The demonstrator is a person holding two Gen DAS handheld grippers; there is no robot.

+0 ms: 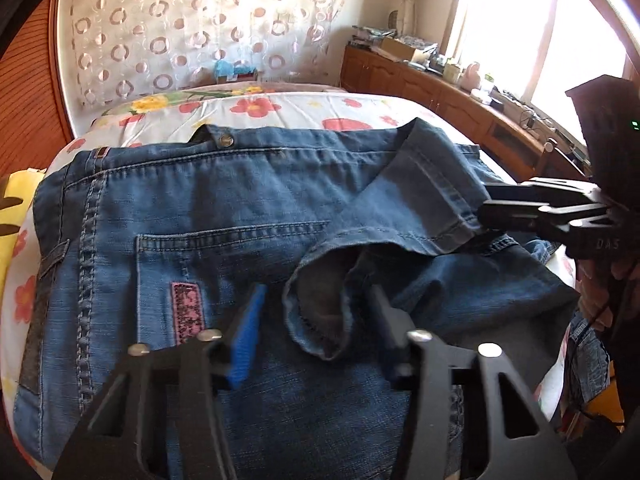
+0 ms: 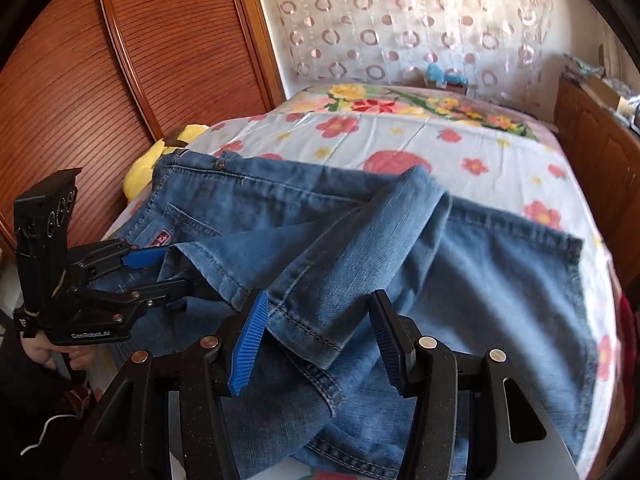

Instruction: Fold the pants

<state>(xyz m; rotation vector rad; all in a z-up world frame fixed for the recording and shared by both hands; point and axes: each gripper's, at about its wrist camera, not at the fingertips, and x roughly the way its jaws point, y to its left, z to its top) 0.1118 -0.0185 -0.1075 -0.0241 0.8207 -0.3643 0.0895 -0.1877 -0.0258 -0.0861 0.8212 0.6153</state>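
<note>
Floral bedsheet (image 2: 420,136) held the jeans (image 1: 224,200) folded, leg hems lying loose between the open left gripper (image 1: 316,320) and open right gripper (image 2: 316,332), so a careless grab risked undoing the fold.

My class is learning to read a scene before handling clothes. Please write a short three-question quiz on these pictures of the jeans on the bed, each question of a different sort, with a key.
1. True or false: the jeans lie on a bare wooden floor.
2. What colour is the patch on the back pocket? A green, B pink, C white.
3. Which part of the jeans lies between the fingers of the right hand-held gripper?
Key: 1 false, they lie on the flowered bed sheet. 2 B. 3 a leg hem.
</note>
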